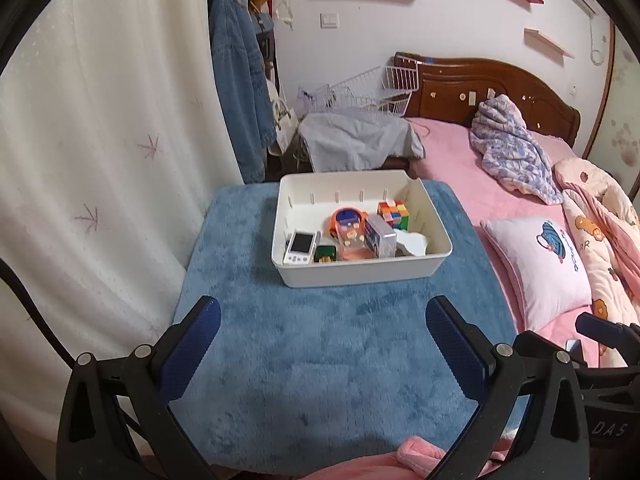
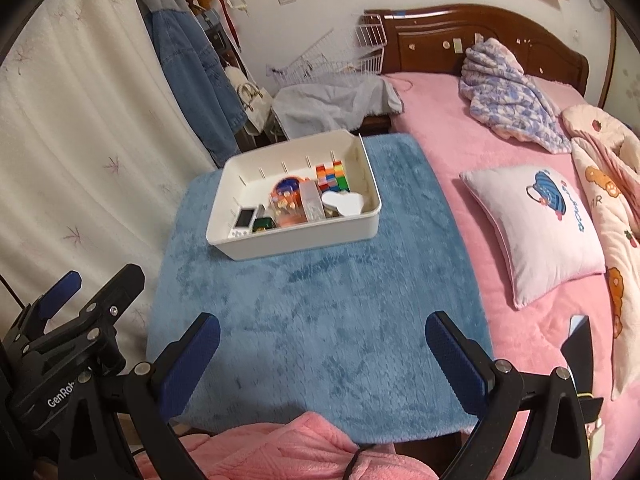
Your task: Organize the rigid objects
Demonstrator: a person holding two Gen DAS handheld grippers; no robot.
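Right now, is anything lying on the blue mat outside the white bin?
No, the blue mat around the white bin is bare; the toys are inside.

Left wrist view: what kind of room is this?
Most likely a home bedroom: a bed with a carved wooden headboard and pink bedding, a pillow, and a denim jacket hung on a coat stand.

White bin [image 1: 352,274] sits flat, holds everything: puzzle cube [image 1: 394,213] in its far right corner, orange round toy [image 1: 347,218] mid-bin, handheld game [image 1: 301,247] at near left, clear box [image 1: 380,237] and white piece [image 1: 412,242] near right.
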